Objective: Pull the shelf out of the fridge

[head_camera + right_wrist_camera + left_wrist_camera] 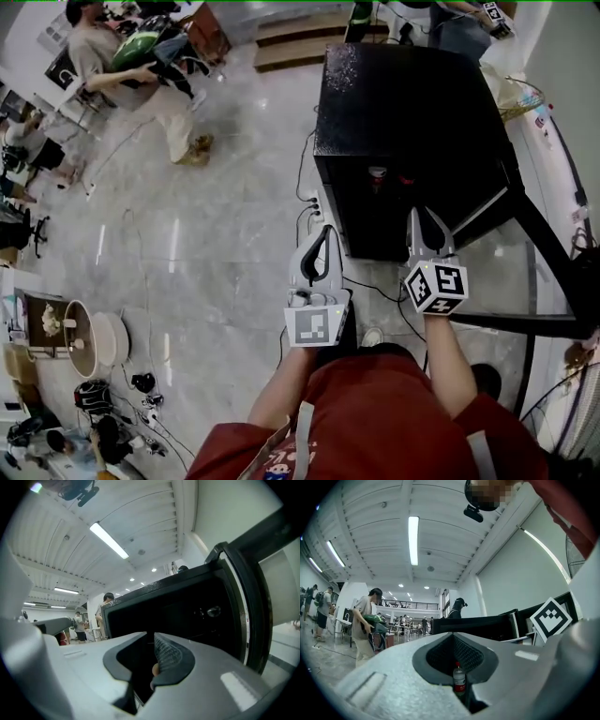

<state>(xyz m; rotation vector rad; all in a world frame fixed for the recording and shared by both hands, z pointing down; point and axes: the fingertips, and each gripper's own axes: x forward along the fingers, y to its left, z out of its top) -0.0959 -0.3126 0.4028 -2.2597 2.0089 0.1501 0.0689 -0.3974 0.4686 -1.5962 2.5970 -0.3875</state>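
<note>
The black fridge [403, 103] stands on the floor in front of me, and its door [539, 253] is swung open to the right. Its inside is dark; I make out a red-capped bottle [377, 174] but no shelf clearly. My left gripper [328, 232] is held before the fridge's left edge, fingertips together, holding nothing. The left gripper view looks past the jaws [453, 641] at that bottle [459, 679]. My right gripper [425, 214] reaches into the fridge opening. Its jaws [152, 641] stand a little apart with nothing pressed between them.
Cables [307, 192] and a power strip lie on the marble floor left of the fridge. A person [141, 66] carrying a green object stands at the far left. A round white appliance [94, 337] and small gear sit at the lower left. Wooden steps [300, 37] lie behind.
</note>
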